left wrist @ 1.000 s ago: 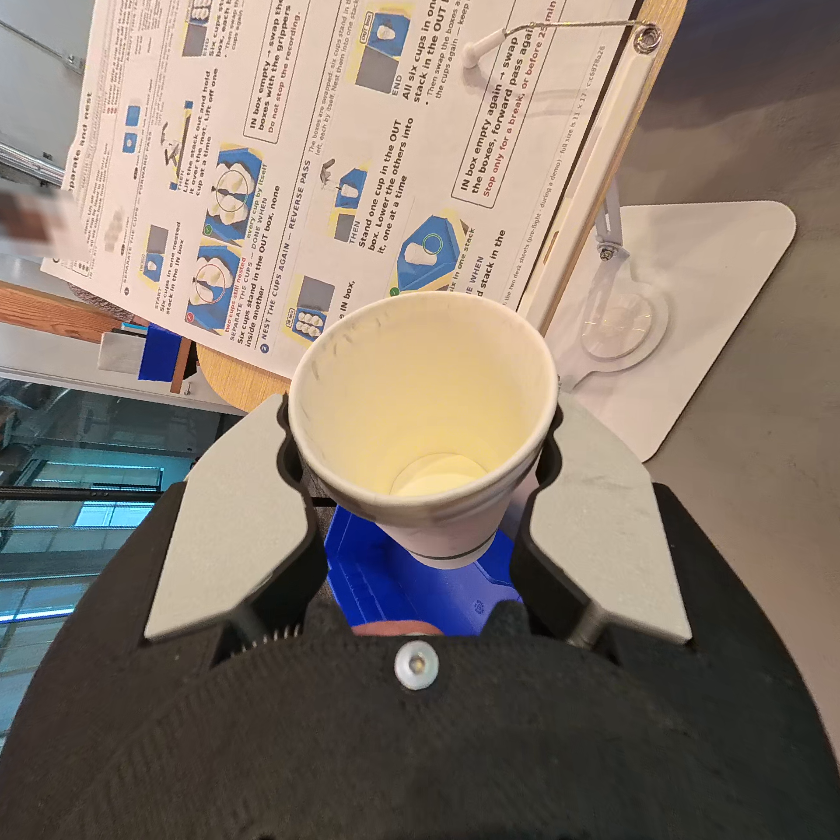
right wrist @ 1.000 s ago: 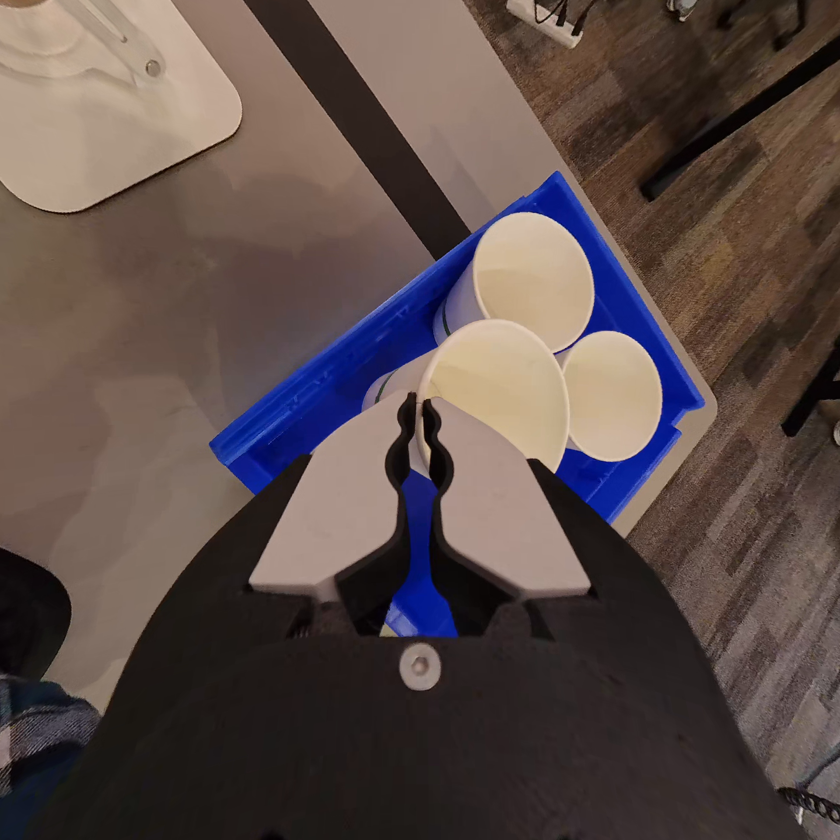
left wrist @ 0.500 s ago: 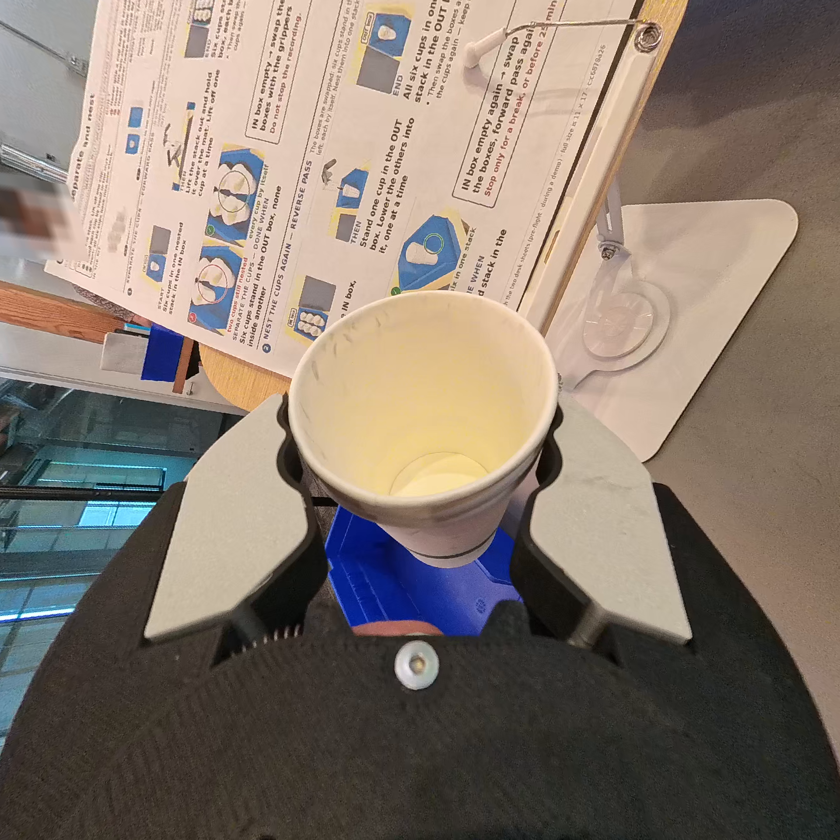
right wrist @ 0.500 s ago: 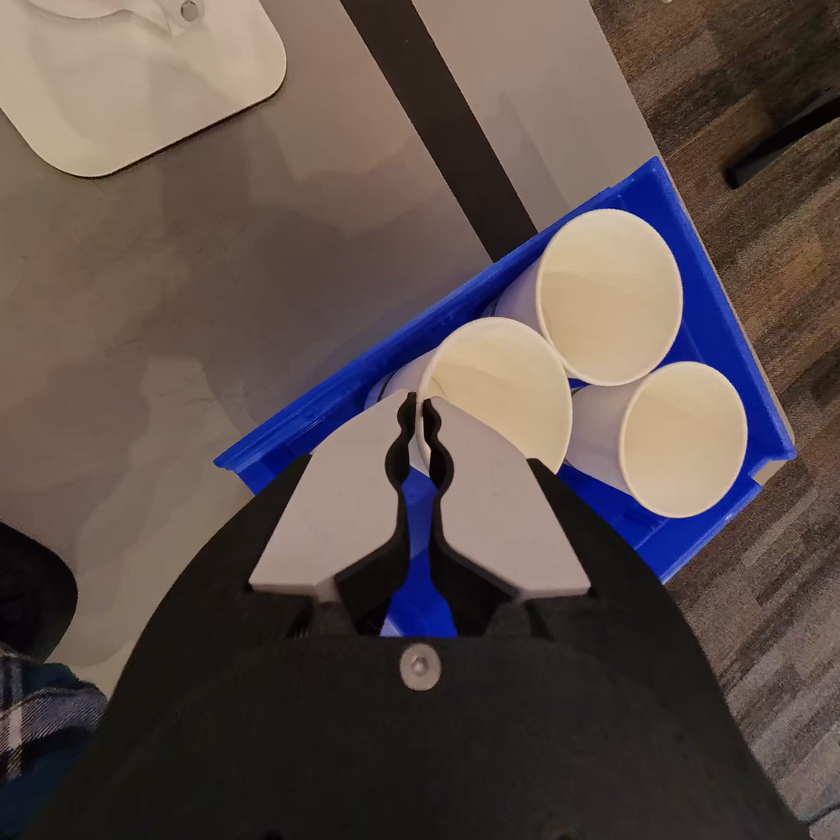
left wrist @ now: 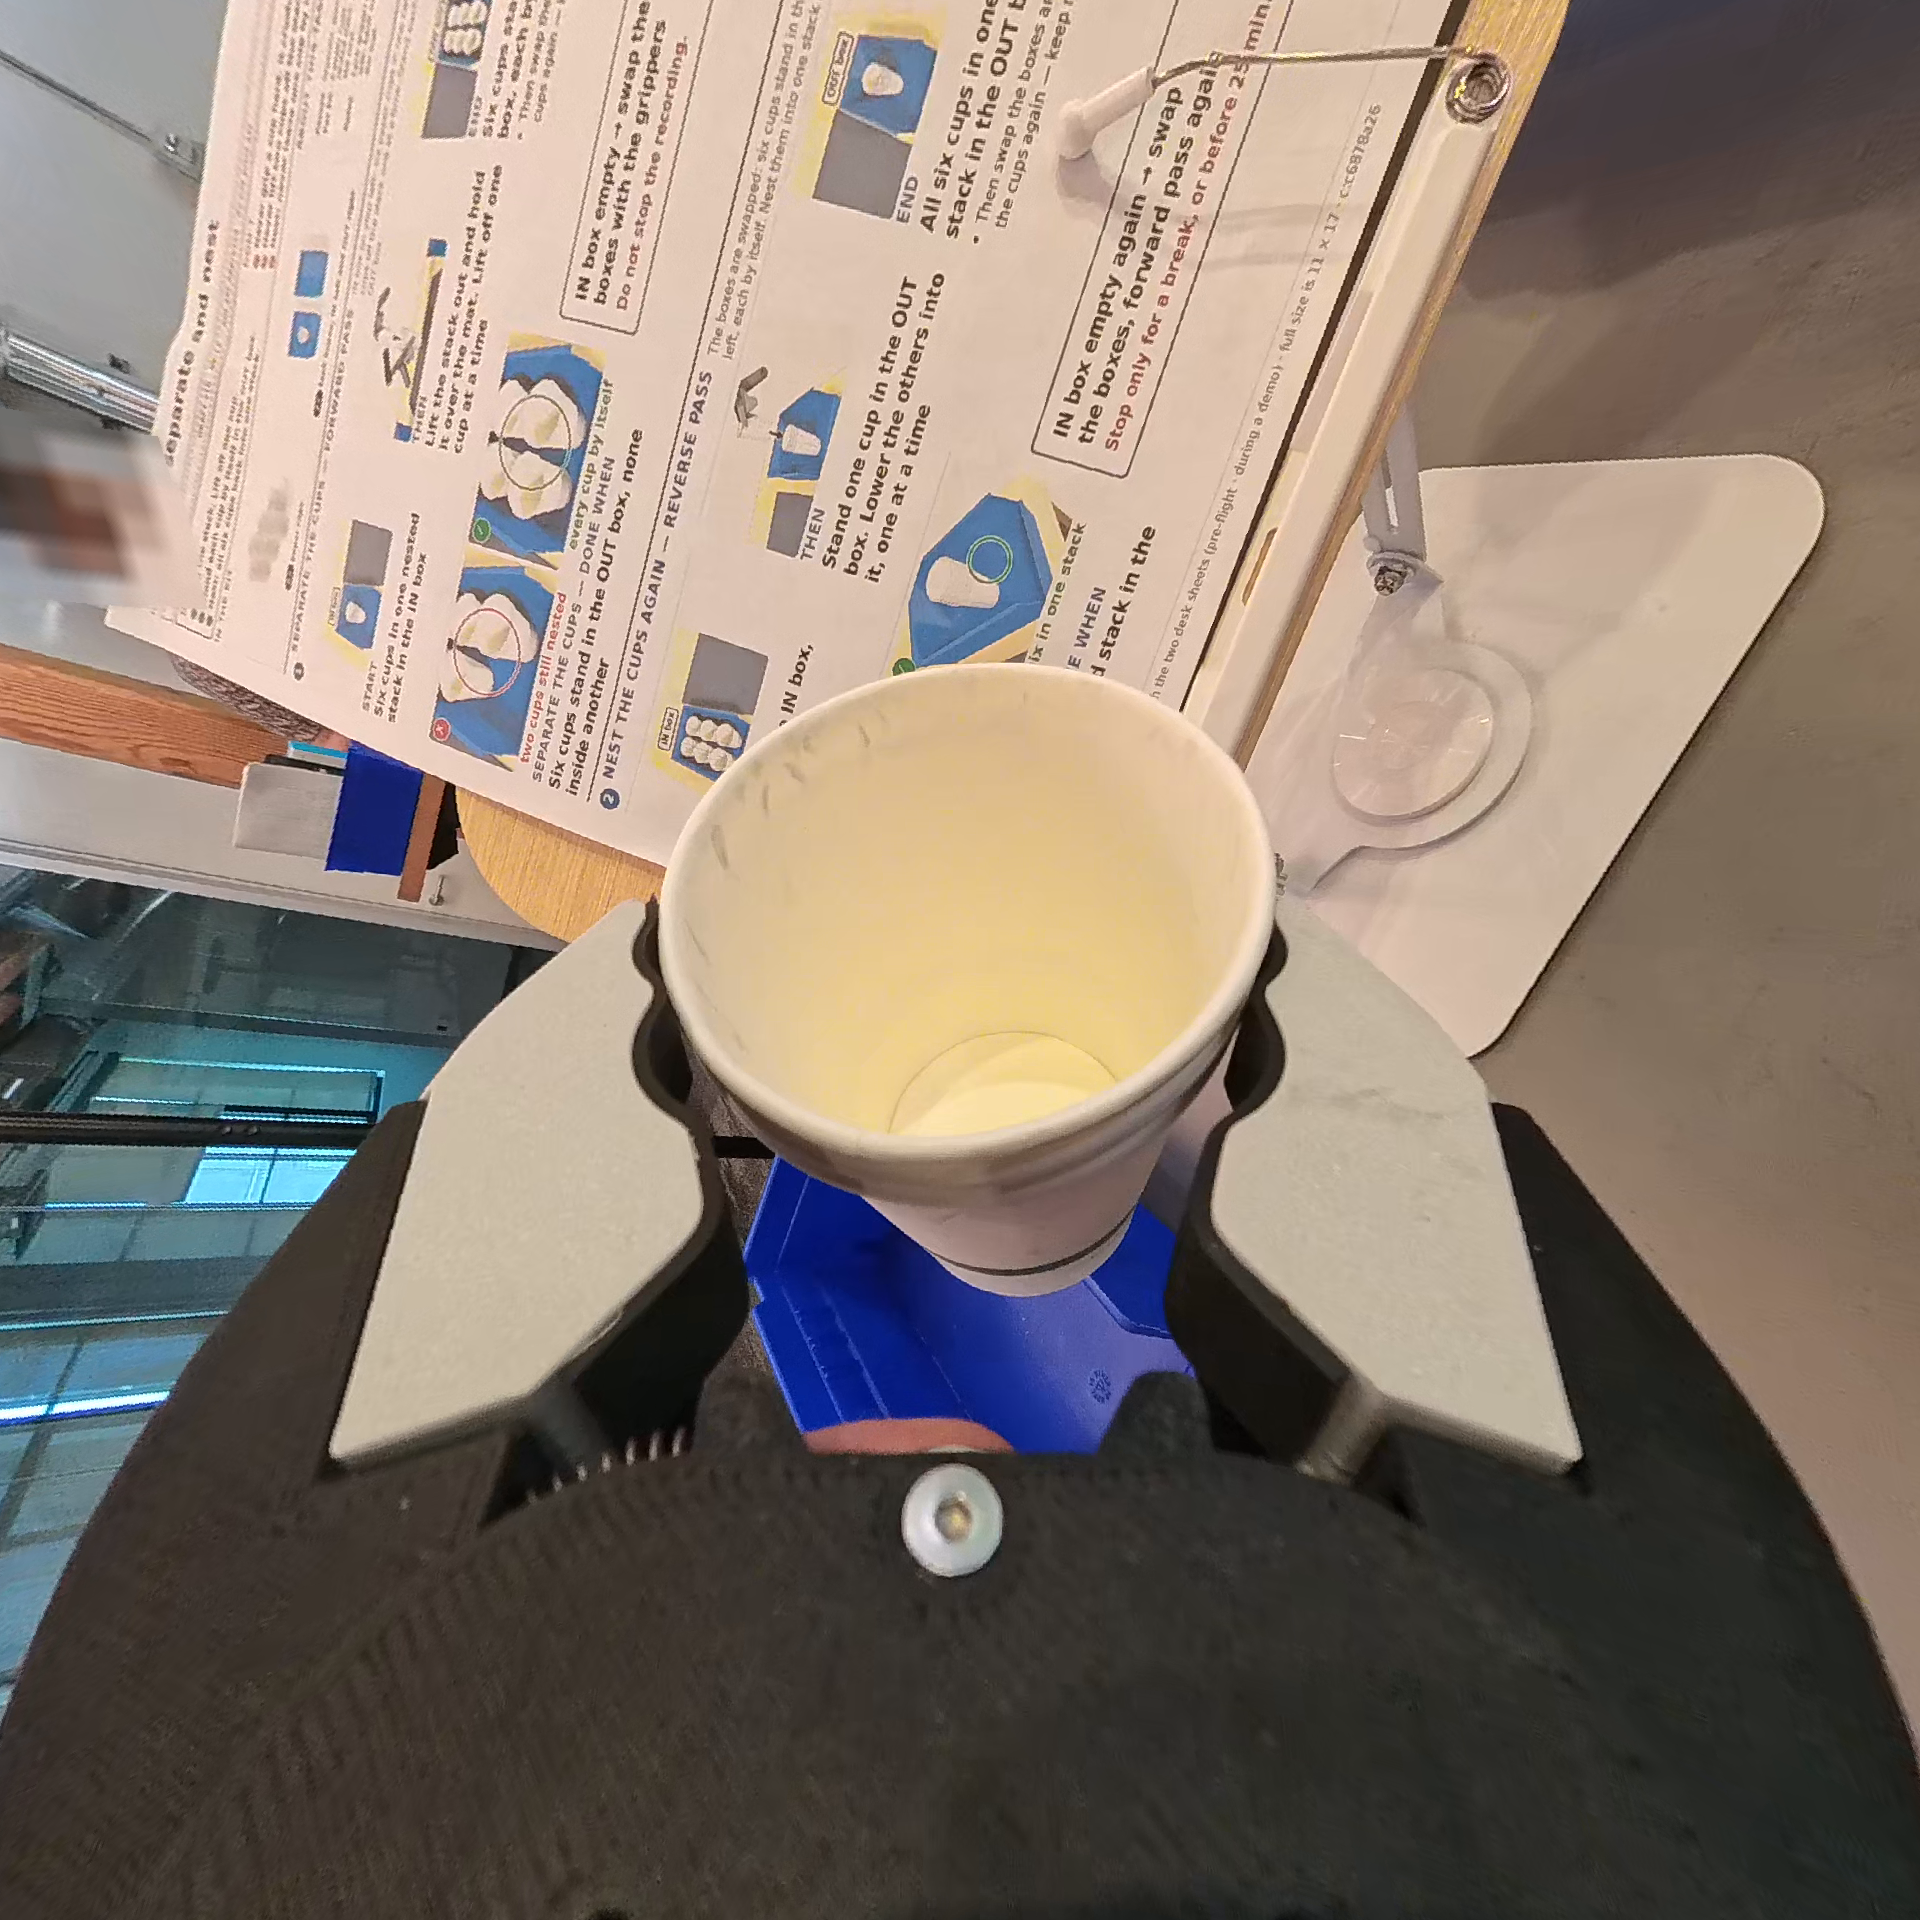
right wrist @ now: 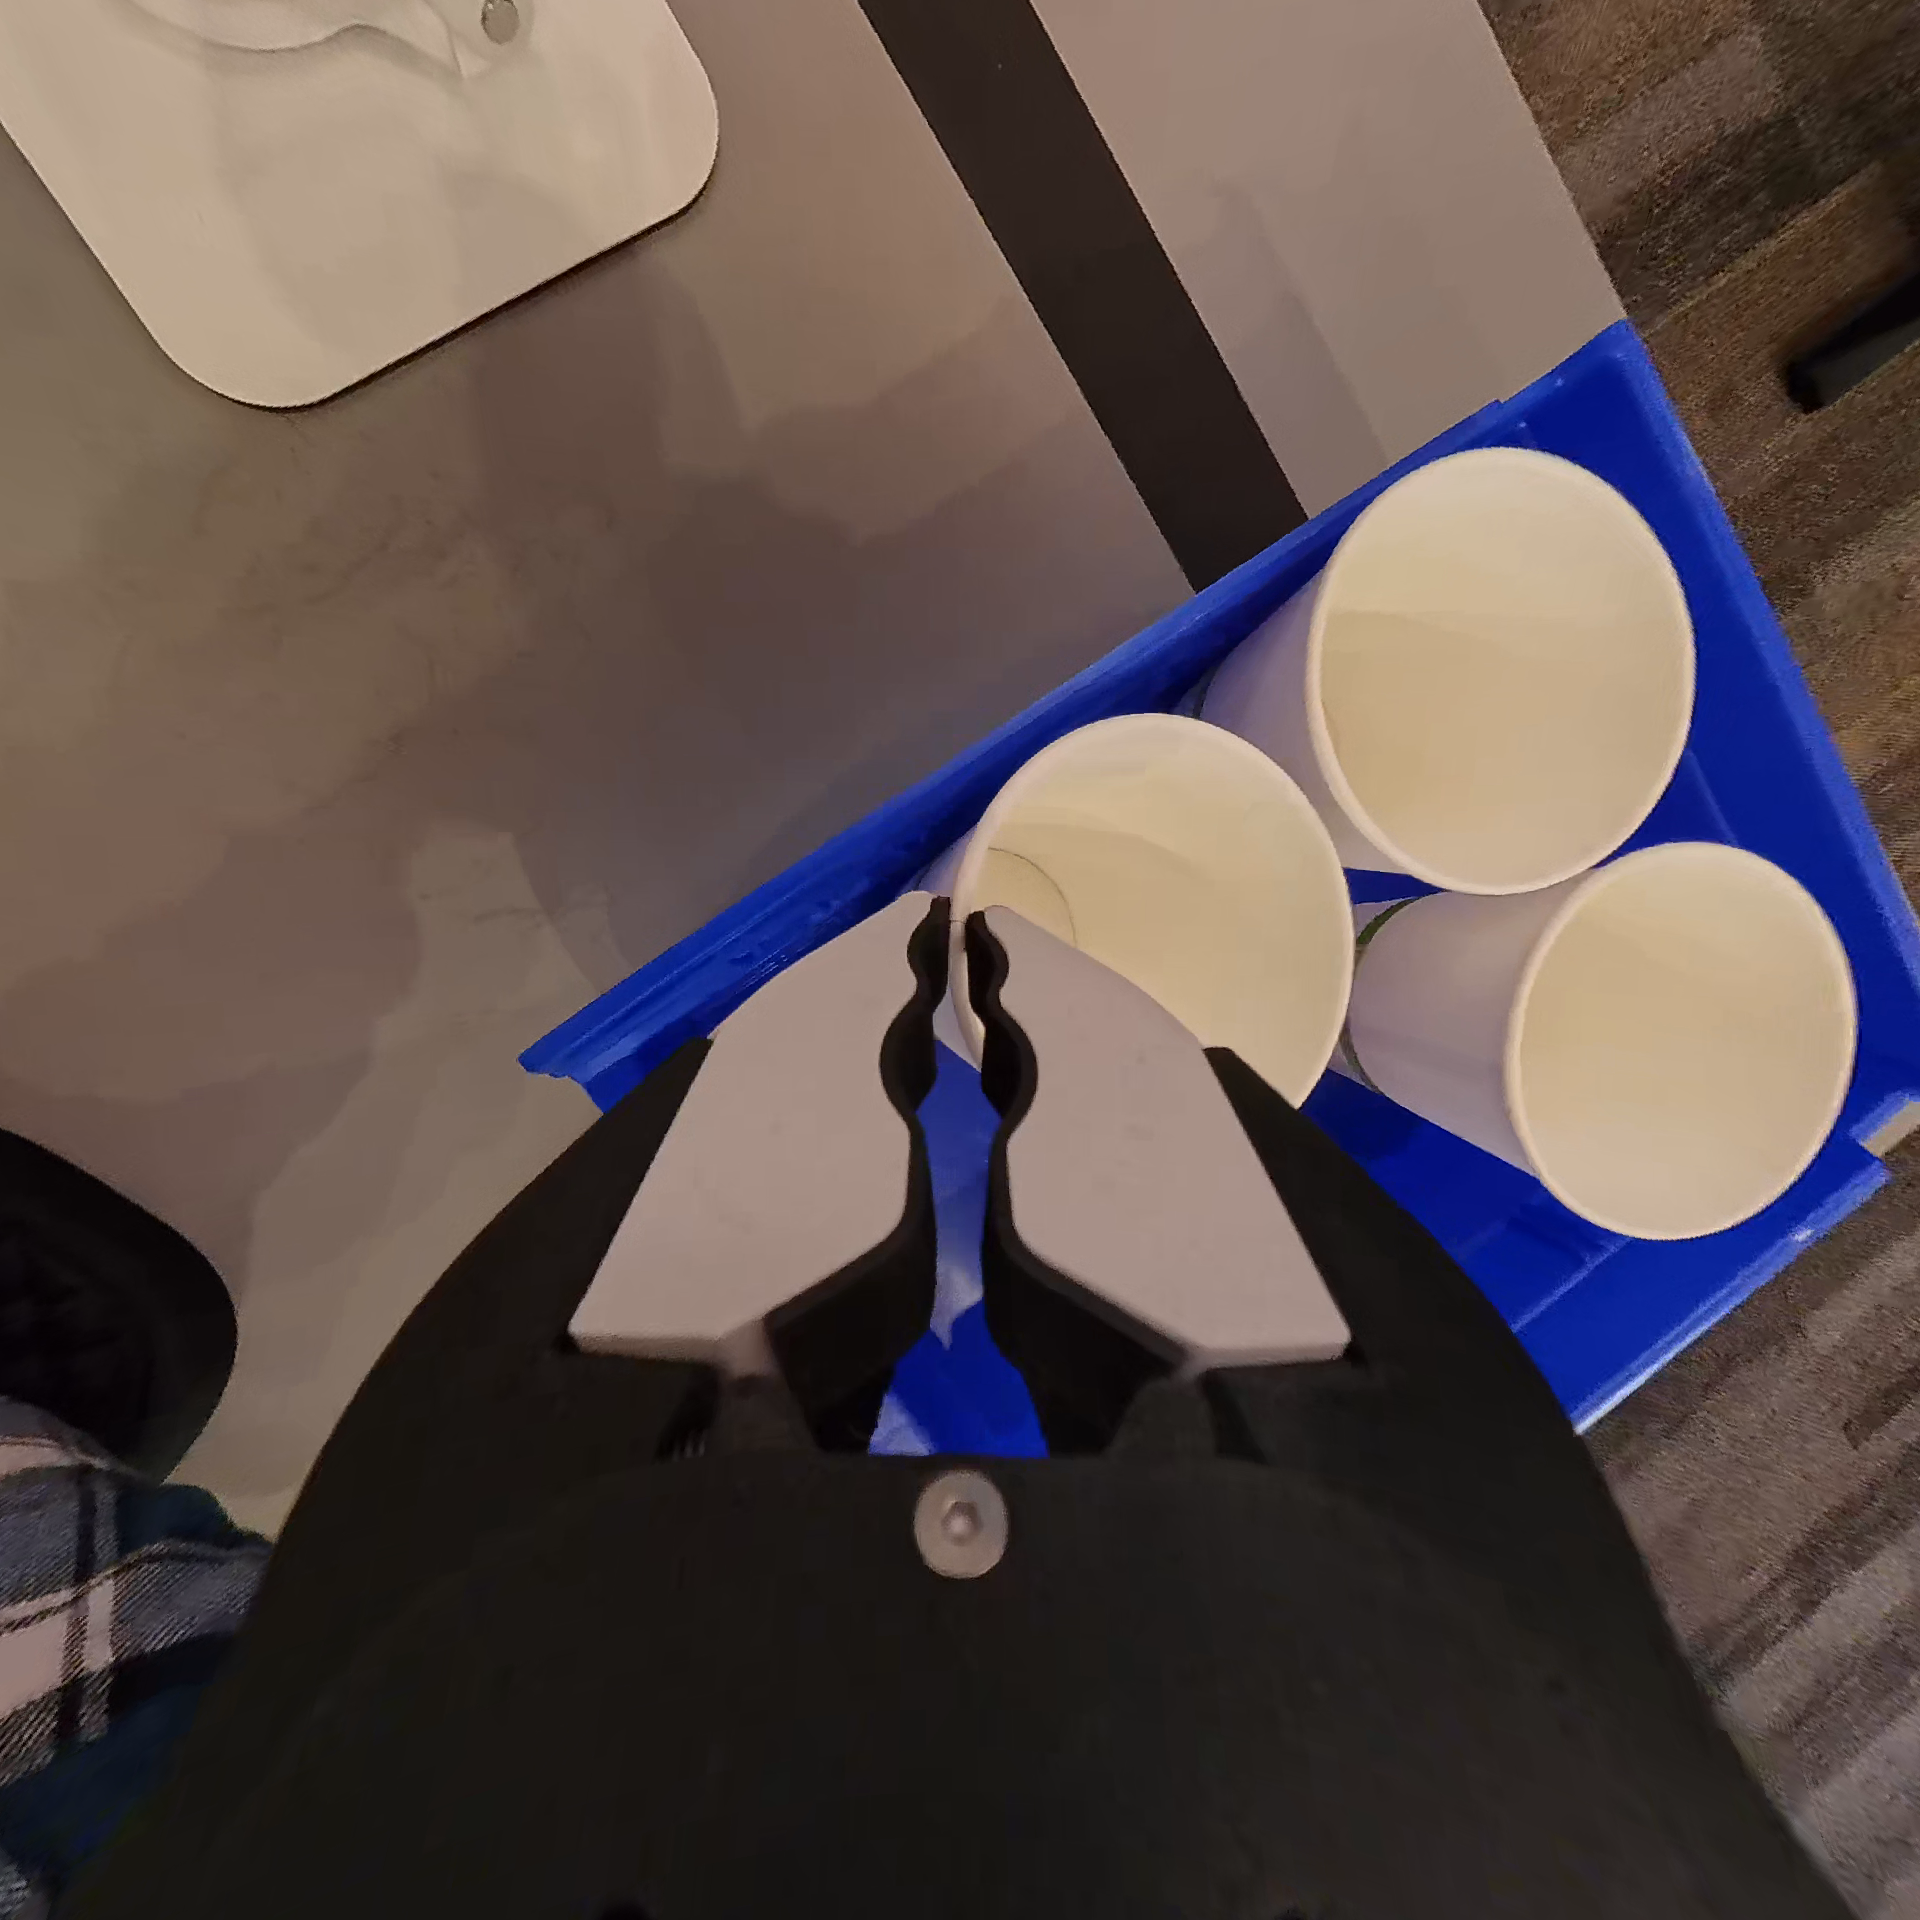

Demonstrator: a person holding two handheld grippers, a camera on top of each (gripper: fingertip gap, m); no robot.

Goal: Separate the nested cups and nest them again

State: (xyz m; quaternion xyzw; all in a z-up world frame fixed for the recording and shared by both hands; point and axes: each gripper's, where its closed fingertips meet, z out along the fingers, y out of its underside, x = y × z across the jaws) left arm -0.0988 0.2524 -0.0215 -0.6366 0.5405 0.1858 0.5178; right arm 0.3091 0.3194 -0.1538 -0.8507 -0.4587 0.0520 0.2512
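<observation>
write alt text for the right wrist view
The right tongs pinch the rim of a white paper cup over a blue bin holding two more cups beside it, at the edge of a grey table.

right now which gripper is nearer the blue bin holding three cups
Right. The right gripper pinches a cup's rim inside that blue bin. The left gripper holds another cup; that bin isn't in its view.

A grey table (right wrist: 436,644) crossed by a dark strip (right wrist: 1091,281) meets patchy brown carpet floor (right wrist: 1766,187) at 2 o'clock, while glass panes with teal glow (left wrist: 187,1122) sit at 9 o'clock.
</observation>
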